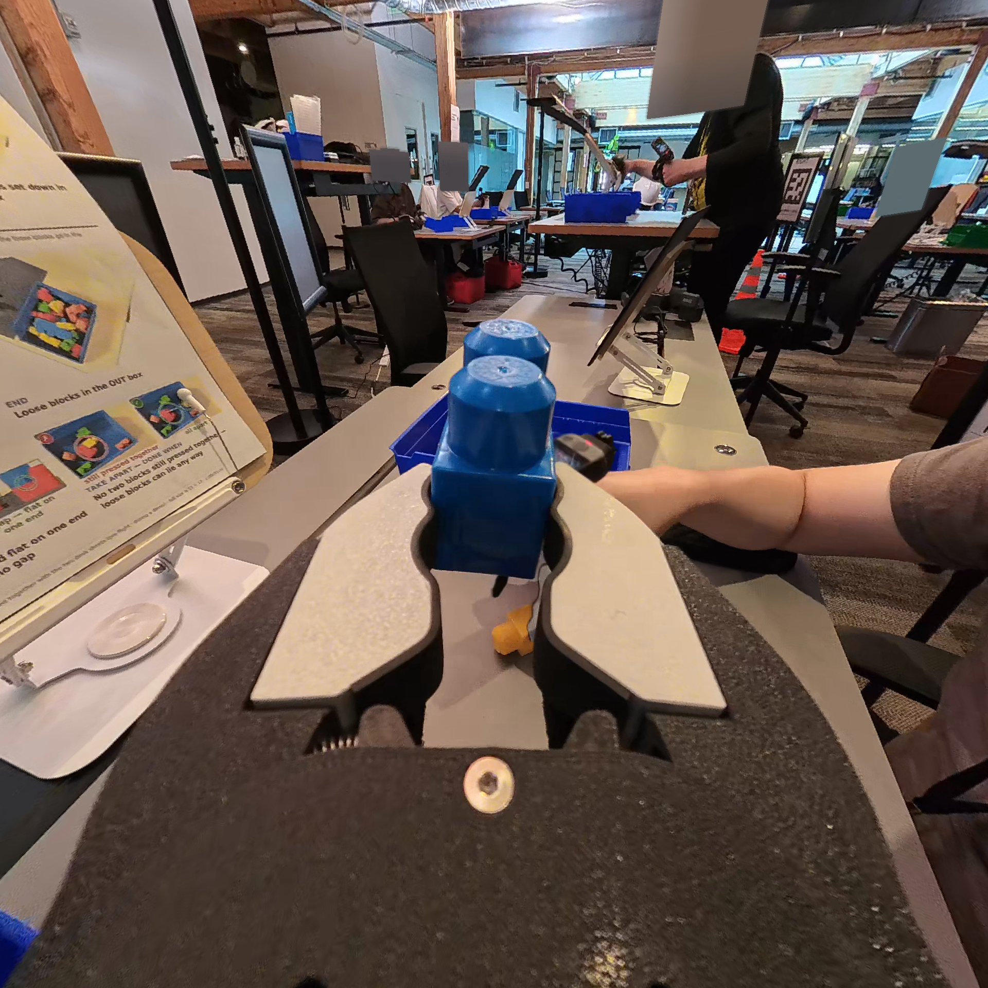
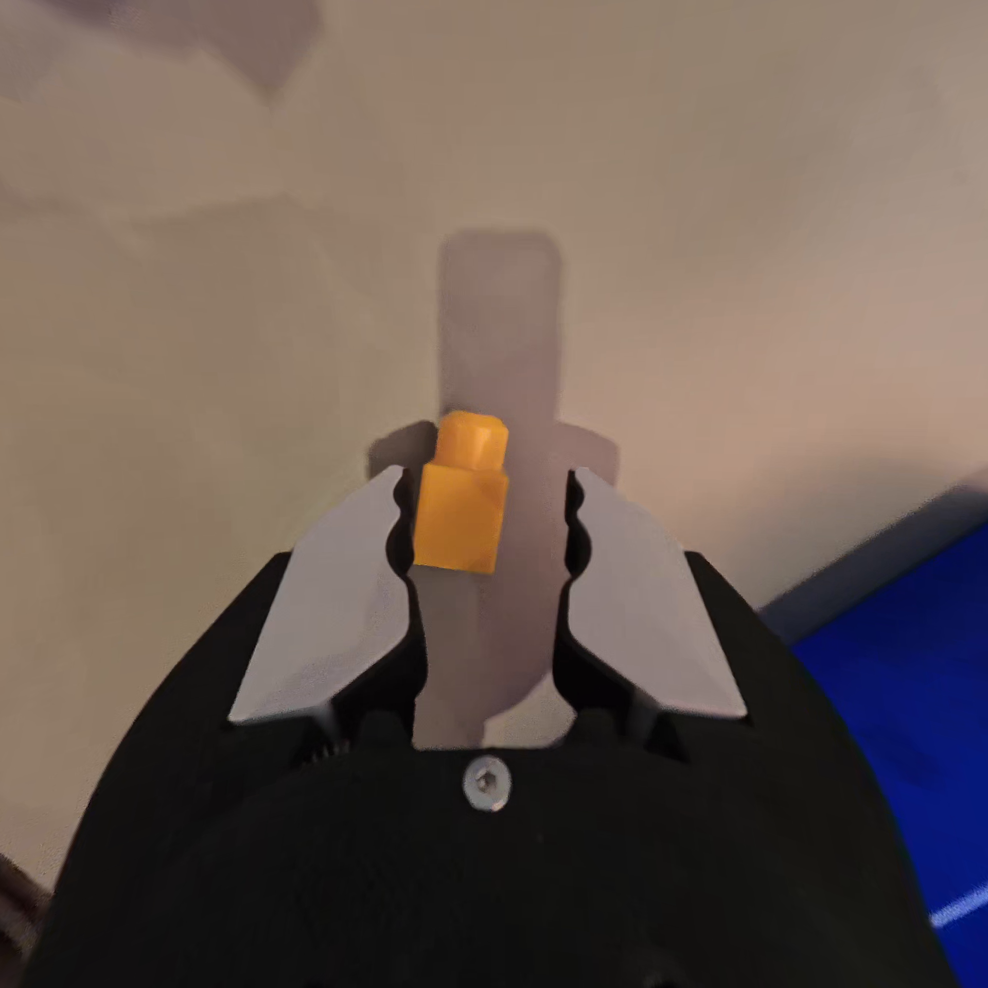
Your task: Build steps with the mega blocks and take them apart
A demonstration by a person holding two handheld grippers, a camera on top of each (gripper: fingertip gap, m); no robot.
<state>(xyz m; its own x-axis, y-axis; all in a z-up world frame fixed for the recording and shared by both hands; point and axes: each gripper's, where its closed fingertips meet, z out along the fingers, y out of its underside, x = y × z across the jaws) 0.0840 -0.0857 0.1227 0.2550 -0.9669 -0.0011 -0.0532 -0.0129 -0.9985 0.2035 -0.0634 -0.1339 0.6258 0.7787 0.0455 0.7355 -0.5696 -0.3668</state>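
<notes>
Blue bin (image 2: pixel 898 722) cut off, blurred, blue block (image 1: pixel 492 513) base hidden

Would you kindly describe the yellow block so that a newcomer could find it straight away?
Start at the grey table with the blue bin on it. Nearer than the bin, the left gripper holds a blue block; the yellow block lies on the tabletop beneath it. It is much smaller than the blue block, has one stud instead of two, and sits between the right gripper's open fingers.

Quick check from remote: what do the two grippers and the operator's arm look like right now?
Both the left gripper and the right gripper have a black textured body, a silver centre screw, and pale grey fingers with black scalloped inner edges. The arm wears a grey sleeve.
</notes>
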